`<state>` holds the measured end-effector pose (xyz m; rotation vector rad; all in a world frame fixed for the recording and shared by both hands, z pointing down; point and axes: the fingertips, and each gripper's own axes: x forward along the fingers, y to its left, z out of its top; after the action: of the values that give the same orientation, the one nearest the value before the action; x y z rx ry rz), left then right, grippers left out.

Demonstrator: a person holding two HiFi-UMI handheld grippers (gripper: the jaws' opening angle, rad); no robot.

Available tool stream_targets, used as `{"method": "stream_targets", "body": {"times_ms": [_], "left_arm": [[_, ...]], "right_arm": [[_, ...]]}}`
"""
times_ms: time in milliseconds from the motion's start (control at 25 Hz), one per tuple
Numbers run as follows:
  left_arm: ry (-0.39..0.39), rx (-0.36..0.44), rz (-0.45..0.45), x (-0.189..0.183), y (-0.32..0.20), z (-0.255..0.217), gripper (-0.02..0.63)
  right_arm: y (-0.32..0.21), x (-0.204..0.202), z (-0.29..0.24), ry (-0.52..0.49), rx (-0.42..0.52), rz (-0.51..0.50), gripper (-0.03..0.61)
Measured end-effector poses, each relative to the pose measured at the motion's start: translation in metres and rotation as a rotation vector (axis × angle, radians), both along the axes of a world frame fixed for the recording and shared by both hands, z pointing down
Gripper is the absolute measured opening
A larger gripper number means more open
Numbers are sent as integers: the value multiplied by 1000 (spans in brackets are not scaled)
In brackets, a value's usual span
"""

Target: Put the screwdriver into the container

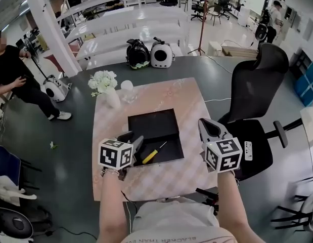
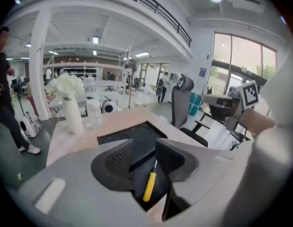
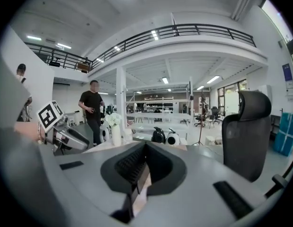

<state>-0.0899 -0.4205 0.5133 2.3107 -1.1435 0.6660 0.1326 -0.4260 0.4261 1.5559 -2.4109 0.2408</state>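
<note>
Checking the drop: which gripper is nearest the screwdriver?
The left gripper: the screwdriver lies in the black container by its open jaws; the right gripper is farther.

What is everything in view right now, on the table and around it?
screwdriver: one, yellow handle, lying in container's front
container: one, black, table middle
table: one, pinkish cloth
vase of flowers: one, white, table's far left
glass: one, clear, beside vase
office chair: one, black, right of table
cases: two, black and white, floor beyond table
person: one, black clothes, far left
left gripper: one, grey, jaws apart over screwdriver
right gripper: one, grey, jaws together, empty
</note>
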Motion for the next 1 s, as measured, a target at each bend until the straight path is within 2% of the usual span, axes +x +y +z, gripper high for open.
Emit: {"method": "stream_targets", "body": {"times_ms": [200, 280, 400, 560, 720, 840, 1000], "left_arm": [[100, 283, -238, -57, -11, -81, 18], [129, 372, -285, -70, -9, -109, 11], [131, 513, -319, -78, -3, -150, 11], [77, 729, -349, -81, 8, -205, 9], [34, 900, -353, -75, 22, -255, 9], [36, 1000, -349, -71, 33, -287, 11], [44, 1060, -365, -72, 43, -311, 9]], "right_arm": [[1, -20, -49, -7, 108, -48, 5], [5, -30, -67, 3, 149, -73, 5], [11, -42, -94, 23, 218, -105, 5], [20, -54, -132, 41, 319, -131, 5], [33, -63, -170, 58, 422, -149, 5], [42, -69, -192, 66, 492, -153, 5], [48, -72, -208, 55, 541, -146, 5]]}}
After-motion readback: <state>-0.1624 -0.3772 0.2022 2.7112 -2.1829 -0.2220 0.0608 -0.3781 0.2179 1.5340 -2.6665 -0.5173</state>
